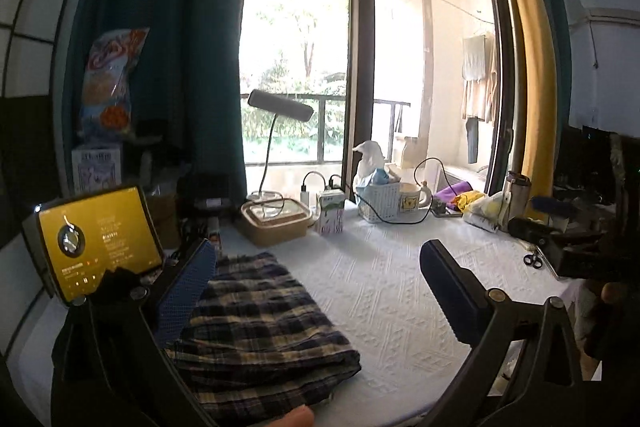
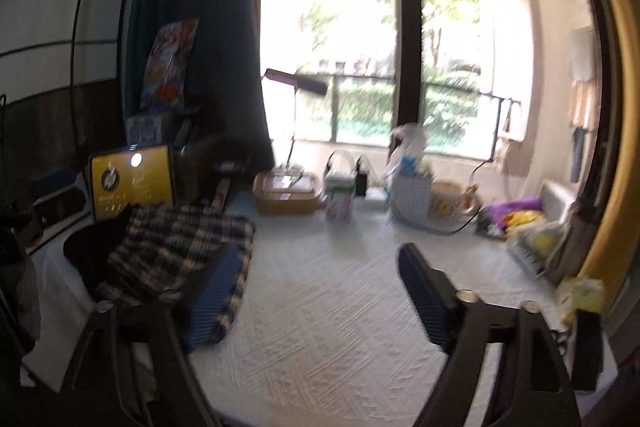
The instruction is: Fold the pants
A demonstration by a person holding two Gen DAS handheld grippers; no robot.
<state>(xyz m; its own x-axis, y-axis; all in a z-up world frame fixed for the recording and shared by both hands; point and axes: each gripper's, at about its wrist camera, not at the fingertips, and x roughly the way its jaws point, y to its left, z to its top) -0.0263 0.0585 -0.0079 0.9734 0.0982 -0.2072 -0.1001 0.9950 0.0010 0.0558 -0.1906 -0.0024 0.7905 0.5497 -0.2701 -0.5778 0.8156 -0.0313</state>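
Dark blue and cream plaid pants (image 1: 256,323) lie folded in a compact stack on the white textured cloth of the table (image 1: 392,291), at the near left. My left gripper (image 1: 320,287) is open above the table, its left finger (image 1: 188,287) over the stack's left edge and nothing between the jaws. In the right wrist view the pants (image 2: 176,247) lie at the left, partly behind the left finger (image 2: 216,299). My right gripper (image 2: 316,291) is open and empty over the bare cloth (image 2: 328,327).
A tablet with a yellow screen (image 1: 96,239) stands at the left. Along the back edge are a lidded box (image 1: 276,219), a desk lamp (image 1: 280,111), a carton (image 1: 330,215), a white basket (image 1: 378,201), a mug (image 1: 414,199) and cables. Scissors (image 1: 532,259) lie at the right.
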